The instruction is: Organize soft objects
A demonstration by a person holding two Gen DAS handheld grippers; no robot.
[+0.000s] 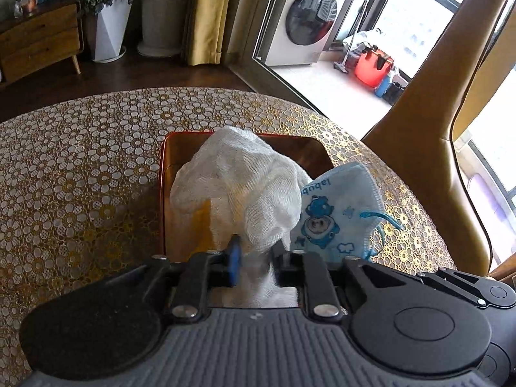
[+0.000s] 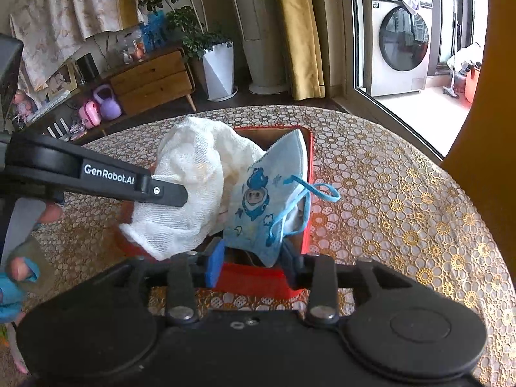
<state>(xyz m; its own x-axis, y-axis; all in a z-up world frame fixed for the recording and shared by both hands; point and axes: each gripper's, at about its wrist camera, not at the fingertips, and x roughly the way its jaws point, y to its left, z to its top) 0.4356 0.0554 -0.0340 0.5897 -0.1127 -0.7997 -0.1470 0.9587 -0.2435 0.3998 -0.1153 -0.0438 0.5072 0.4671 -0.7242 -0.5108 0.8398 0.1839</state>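
Note:
A crumpled white mesh cloth (image 1: 245,180) lies heaped in a red-rimmed tray (image 1: 163,193) on the table. Its near end runs between the fingers of my left gripper (image 1: 256,254), whose jaws stand a little apart and loose around it. A blue child's face mask (image 1: 335,213) with a cartoon print leans against the cloth's right side. In the right wrist view the mask (image 2: 258,206) stands on edge in the tray (image 2: 254,277), its lower tip between the parted fingers of my right gripper (image 2: 251,264) with a gap showing beside it. The left gripper's finger (image 2: 161,190) crosses the cloth (image 2: 190,174).
The round table (image 1: 80,161) carries a gold and white flower-patterned cover. A tan chair back (image 1: 429,129) rises at its right edge. A person's hand (image 2: 48,213) holds the left gripper. Beyond stand a wooden cabinet (image 2: 151,80), a potted plant (image 2: 219,71) and a washing machine (image 2: 400,51).

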